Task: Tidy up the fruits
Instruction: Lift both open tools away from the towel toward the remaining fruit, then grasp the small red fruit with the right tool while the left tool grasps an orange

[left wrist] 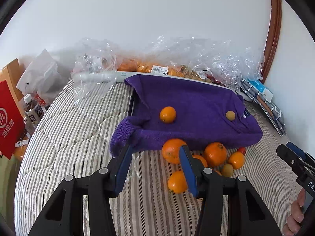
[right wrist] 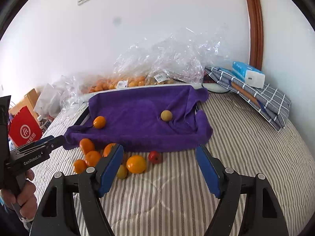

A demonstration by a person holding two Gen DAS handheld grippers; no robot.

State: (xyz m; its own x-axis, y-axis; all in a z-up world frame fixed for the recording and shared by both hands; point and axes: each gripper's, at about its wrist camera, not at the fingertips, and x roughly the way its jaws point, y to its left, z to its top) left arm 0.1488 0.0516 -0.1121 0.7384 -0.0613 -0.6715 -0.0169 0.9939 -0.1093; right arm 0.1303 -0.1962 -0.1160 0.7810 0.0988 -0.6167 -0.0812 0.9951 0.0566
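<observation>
A purple towel lies over a tray on the striped bed. On it sit one orange and one small tan fruit. Several oranges, a small yellow-green fruit and a small red fruit lie loose on the bed in front of the towel. My left gripper is open and empty above the left side of the pile. My right gripper is open and empty, hovering just right of the pile.
Clear plastic bags with oranges and tan fruit line the wall behind the towel. Folded checked cloth with a tissue pack lies at the right. A red bag, bottles and boxes stand left of the bed.
</observation>
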